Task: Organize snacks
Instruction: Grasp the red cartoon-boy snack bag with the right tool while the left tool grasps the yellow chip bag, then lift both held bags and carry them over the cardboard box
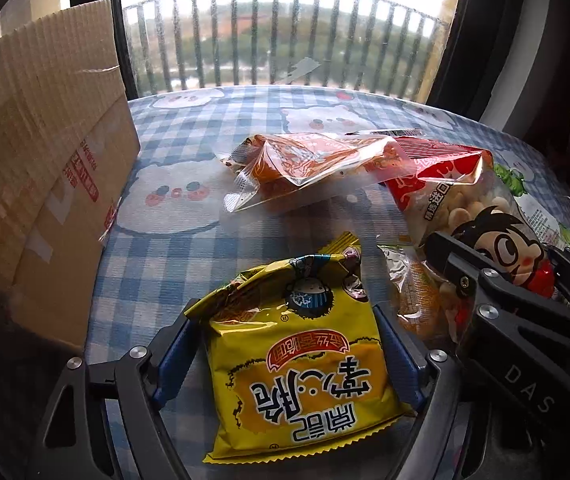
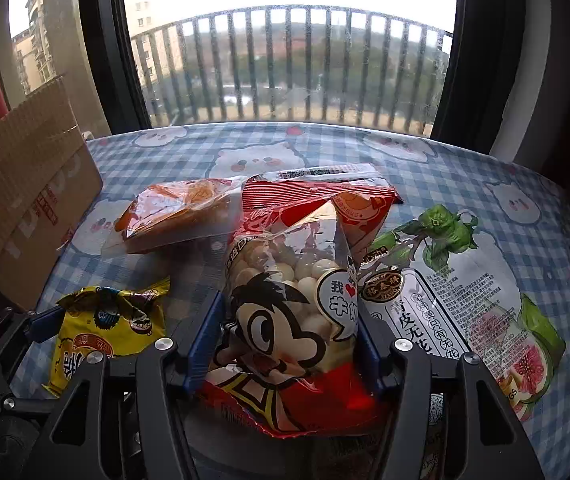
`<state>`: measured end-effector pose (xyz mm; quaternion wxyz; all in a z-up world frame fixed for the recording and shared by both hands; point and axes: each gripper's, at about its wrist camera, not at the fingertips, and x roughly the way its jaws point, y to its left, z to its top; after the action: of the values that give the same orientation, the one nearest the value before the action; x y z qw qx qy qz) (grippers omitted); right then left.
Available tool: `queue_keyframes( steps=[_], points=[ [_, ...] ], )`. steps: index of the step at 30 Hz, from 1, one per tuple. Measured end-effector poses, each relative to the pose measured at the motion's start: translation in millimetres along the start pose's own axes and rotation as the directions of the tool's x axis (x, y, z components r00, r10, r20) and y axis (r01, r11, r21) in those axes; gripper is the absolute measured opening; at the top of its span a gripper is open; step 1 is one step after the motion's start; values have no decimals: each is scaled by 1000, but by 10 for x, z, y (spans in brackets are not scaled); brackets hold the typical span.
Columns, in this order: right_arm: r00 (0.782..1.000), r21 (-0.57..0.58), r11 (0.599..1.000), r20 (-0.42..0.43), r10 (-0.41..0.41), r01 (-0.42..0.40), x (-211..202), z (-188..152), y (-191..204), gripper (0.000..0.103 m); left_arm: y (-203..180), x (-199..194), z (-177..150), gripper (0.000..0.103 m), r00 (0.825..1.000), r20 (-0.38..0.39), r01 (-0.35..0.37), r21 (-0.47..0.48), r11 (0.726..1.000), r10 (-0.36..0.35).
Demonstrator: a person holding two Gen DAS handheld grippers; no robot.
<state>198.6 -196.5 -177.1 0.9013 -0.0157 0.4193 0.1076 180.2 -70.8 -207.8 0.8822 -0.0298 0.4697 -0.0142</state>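
A yellow snack packet (image 1: 301,360) lies on the blue checked tablecloth (image 1: 189,128) between the blue pads of my left gripper (image 1: 285,310), which press on both of its sides. My right gripper (image 2: 288,300) is shut on a red and clear bag of white balls with a cartoon boy (image 2: 285,320), and the bag bulges between the pads. In the left wrist view that bag (image 1: 497,240) and the right gripper sit just right of the yellow packet. In the right wrist view the yellow packet (image 2: 113,320) is at the lower left.
An open cardboard box (image 1: 37,160) stands at the table's left. A clear packet with orange contents (image 1: 305,164) lies mid-table. A white and green fig packet (image 2: 465,292) lies right of the red bag. A window with a railing is behind the table's far edge.
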Motion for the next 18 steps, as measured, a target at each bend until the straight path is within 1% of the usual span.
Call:
queue_keyframes(
  steps=[4, 8, 12, 18],
  points=[
    [999, 32, 999, 11, 32, -32, -141, -92, 2, 55, 16, -78, -57, 83, 1000, 1, 20, -11, 1000, -20],
    [999, 75, 996, 15, 51, -52, -292, -185, -6, 49, -18, -249, -132, 83, 999, 47, 15, 19, 1000, -16],
    [998, 101, 993, 33, 55, -58, -478, -282, 3, 48, -33, -427, -211, 83, 996, 86, 14, 40, 999, -18],
    [995, 86, 995, 84, 52, -59, -825, -374, 130, 48, -15, -749, -319, 83, 989, 145, 10, 64, 998, -19]
  ],
)
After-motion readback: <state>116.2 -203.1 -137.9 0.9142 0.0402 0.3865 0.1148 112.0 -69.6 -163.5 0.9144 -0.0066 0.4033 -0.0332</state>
